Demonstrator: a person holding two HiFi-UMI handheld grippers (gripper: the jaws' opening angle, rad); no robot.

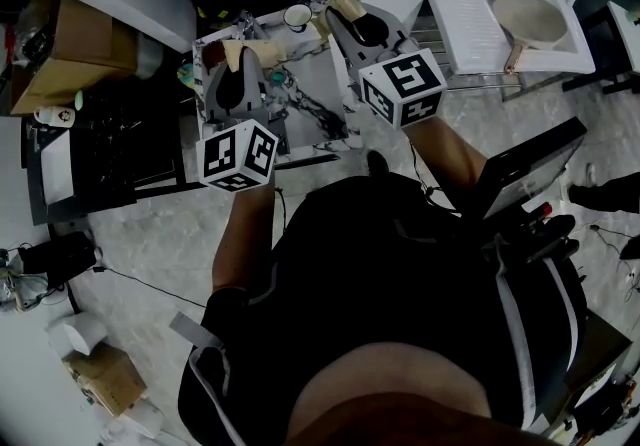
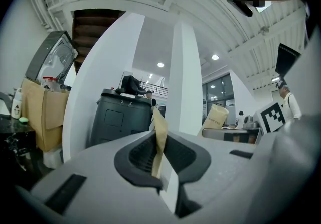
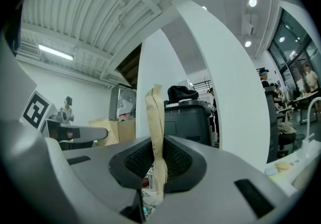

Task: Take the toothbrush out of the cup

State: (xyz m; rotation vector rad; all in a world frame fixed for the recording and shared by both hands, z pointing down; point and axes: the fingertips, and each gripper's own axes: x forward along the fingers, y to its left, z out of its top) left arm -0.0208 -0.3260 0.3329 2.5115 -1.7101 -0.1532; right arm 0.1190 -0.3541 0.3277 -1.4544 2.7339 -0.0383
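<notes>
My left gripper (image 2: 159,137) and right gripper (image 3: 156,142) — jaws pressed together, empty; toothbrush likely light, slick — pinch its handle.

The right gripper's (image 3: 155,127) grey jaws stand closed, their tan tape-wrapped pads (image 3: 156,107) pressed flat together with nothing between. Behind them rise a broad white column (image 3: 235,82) and a dark grey plastic bin (image 3: 190,122).

Lab-like hall with white columns (image 2: 186,77), cardboard boxes (image 2: 42,117), glass walls (image 3: 296,67)
</notes>
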